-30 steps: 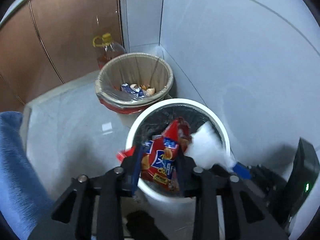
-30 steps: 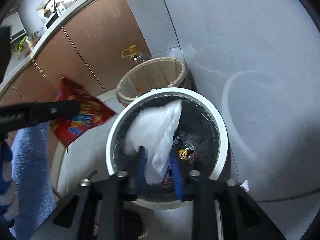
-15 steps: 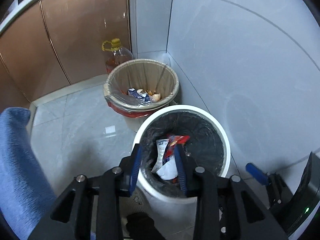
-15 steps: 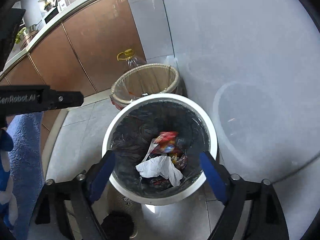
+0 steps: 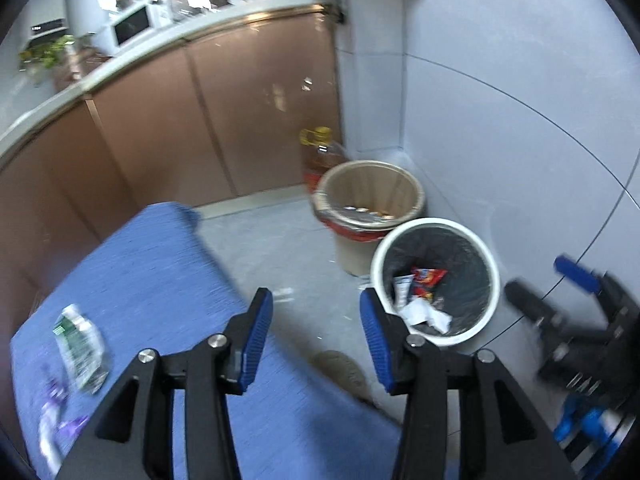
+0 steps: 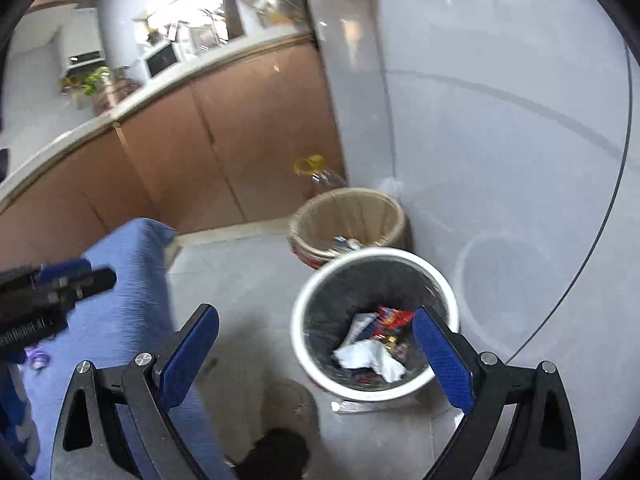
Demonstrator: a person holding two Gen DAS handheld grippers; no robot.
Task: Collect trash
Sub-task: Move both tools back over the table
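Note:
A white-rimmed bin (image 5: 494,276) (image 6: 304,300) with a black liner stands on the floor by the wall. Inside it lie a red snack packet (image 5: 426,278) (image 6: 394,316) and crumpled white paper (image 5: 426,316) (image 6: 368,356). My left gripper (image 5: 316,320) is open and empty, raised above the floor left of the bin. My right gripper (image 6: 316,340) is open wide and empty, above the bin's near side. On the blue cloth (image 5: 152,280) (image 6: 120,280) at the left lie a green-and-white wrapper (image 5: 80,346) and a purple wrapper (image 5: 60,420).
A tan bin (image 5: 370,196) (image 6: 348,220) with a clear liner stands behind the white one, with a yellow-capped oil bottle (image 5: 320,152) behind it. Brown cabinets (image 5: 180,120) line the back. The grey wall (image 5: 520,120) is at the right.
Both grippers let the red packet and the white paper drop into the white bin, opened, then pulled up and back to the left. The blue cloth has come into view.

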